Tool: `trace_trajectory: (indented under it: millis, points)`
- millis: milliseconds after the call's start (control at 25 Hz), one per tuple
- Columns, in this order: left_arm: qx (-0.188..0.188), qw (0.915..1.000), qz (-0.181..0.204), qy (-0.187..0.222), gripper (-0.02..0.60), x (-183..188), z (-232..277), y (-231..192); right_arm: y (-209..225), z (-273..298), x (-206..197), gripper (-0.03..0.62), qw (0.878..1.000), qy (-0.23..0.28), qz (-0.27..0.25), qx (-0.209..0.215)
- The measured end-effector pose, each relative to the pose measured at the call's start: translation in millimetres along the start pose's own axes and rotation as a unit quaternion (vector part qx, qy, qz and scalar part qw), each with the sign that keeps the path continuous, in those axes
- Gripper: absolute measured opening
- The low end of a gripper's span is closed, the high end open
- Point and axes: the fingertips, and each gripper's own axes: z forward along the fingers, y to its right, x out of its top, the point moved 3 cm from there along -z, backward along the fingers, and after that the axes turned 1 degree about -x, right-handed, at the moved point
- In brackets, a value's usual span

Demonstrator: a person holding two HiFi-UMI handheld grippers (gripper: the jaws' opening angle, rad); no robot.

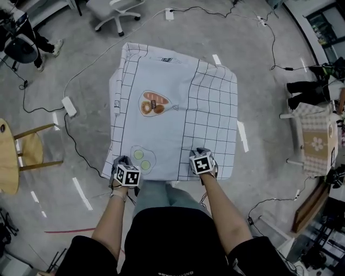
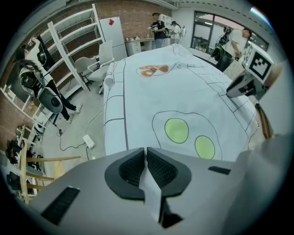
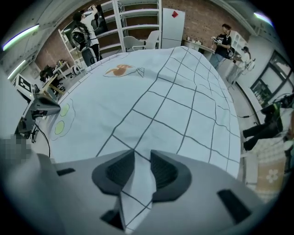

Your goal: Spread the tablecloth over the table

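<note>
A pale blue tablecloth [image 1: 178, 102] with black grid lines, a bread print and a print with two green circles [image 2: 188, 135] covers the table. It hangs over the near edge and lies bunched along the far left edge. My left gripper [image 1: 124, 163] is at the near left hem, and in the left gripper view the left gripper [image 2: 146, 158] is shut on a thin strip of tablecloth [image 2: 183, 92]. At the near right hem is my right gripper [image 1: 201, 155]. In the right gripper view, a gridded fold of tablecloth [image 3: 161, 92] fills the right gripper [image 3: 142, 161] and its pads press on it.
A wooden chair [image 1: 24, 156] stands at the left and a white office chair [image 1: 116, 13] beyond the table. A power strip [image 1: 69, 106] and cables lie on the floor. A small table with a checked cloth [image 1: 315, 140] is at the right. People stand around.
</note>
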Motion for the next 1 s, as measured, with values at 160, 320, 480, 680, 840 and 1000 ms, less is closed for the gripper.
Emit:
trace_trajectory:
  millis: [160,320,480,680,840,1000]
  points:
    - [0.021,0.9997,0.000,0.011,0.043,-3.6,-4.4,-6.9,-5.5,1.2,3.3,0.098,1.000,-0.006,-0.001,0.005]
    - [0.017,0.9998,-0.012,0.009,0.046,0.5,-4.5,-14.9,-13.9,2.0,17.3,0.072,1.000,-0.008,-0.007,0.005]
    - [0.011,0.9978,-0.049,0.043,0.063,26.6,-11.9,-34.4,-15.9,2.9,25.0,0.067,1.000,-0.019,-0.019,0.008]
    - [-0.014,0.9967,-0.037,0.070,0.132,69.2,-7.7,-56.3,-14.2,4.2,22.9,0.069,1.000,-0.023,-0.015,0.015]
    - [-0.022,0.9976,-0.015,0.063,0.144,88.1,2.8,-59.7,-8.7,-3.3,29.8,0.094,1.000,-0.013,-0.003,0.019]
    - [-0.017,0.9974,0.004,0.070,0.144,109.9,13.0,-56.3,11.9,-7.5,32.9,0.163,0.999,0.012,0.038,0.011]
